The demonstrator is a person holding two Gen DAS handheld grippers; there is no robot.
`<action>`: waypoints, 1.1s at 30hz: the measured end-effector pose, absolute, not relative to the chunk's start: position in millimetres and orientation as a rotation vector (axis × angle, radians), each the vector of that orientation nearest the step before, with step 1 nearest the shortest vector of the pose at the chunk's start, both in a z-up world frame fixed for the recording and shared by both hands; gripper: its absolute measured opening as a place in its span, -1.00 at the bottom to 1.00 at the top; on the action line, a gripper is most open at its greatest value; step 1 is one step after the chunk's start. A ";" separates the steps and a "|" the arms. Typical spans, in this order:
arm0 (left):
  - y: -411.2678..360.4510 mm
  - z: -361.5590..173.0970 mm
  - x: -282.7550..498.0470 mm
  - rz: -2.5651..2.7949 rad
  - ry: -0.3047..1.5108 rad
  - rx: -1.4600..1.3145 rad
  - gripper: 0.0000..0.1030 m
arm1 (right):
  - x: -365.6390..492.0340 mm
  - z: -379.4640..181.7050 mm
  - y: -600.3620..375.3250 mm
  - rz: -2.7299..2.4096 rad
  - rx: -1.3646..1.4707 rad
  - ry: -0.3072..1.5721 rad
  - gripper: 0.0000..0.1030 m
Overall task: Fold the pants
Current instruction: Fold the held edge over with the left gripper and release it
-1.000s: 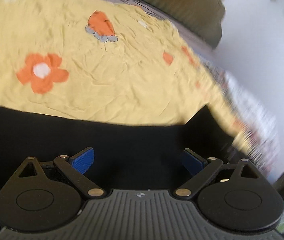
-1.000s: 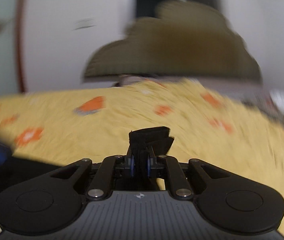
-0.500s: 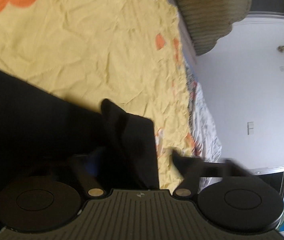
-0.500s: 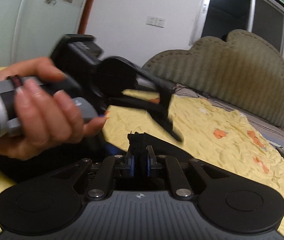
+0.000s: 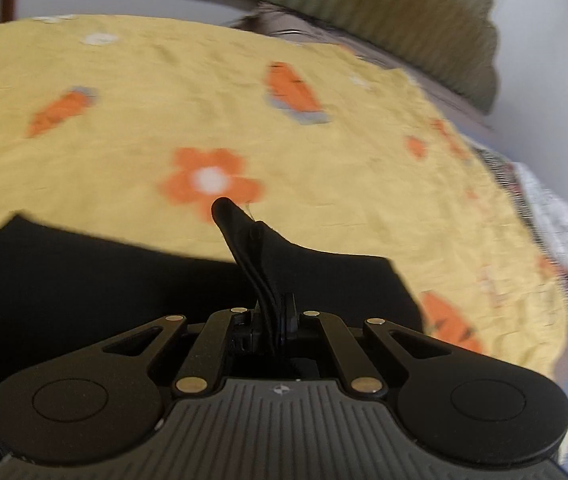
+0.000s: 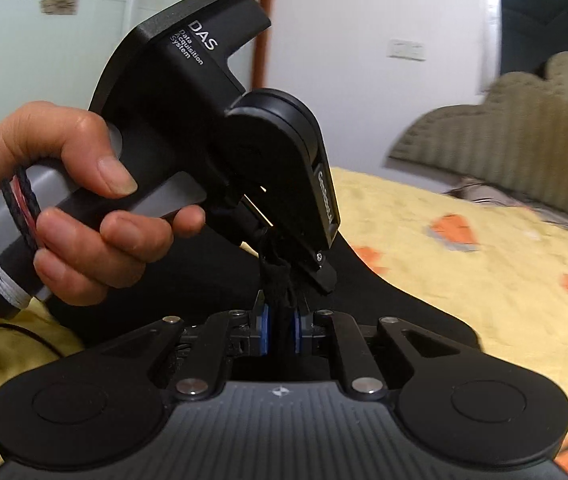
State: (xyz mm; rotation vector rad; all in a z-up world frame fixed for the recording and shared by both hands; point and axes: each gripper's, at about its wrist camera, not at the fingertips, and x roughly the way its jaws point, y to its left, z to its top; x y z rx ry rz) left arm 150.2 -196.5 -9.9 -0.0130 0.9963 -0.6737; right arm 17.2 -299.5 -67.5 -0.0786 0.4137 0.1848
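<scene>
Both the left gripper [image 5: 270, 318] and right gripper [image 6: 281, 330] are pinching bunched black fabric pants [image 5: 84, 280] above the yellow flowered bedspread [image 5: 323, 160], folding barely underway.

bedroom setup here: bed with a wrinkled yellow sheet with orange flowers [image 5: 323, 152], olive ribbed scalloped headboard [image 6: 523, 120] behind it, plain white walls [image 6: 363, 20], dark window [image 6: 539, 12] on the right

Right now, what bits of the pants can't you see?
- Left wrist view: the pants run off the left edge and under the left gripper.
- Right wrist view: the hand and the right gripper cover most of them.
- Bedspread print is motion-blurred.
</scene>
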 end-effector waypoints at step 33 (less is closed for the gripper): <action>-284.0 -31.2 126.5 -0.689 0.906 0.330 0.56 | -27.6 -109.0 -433.7 0.057 0.463 0.688 -0.03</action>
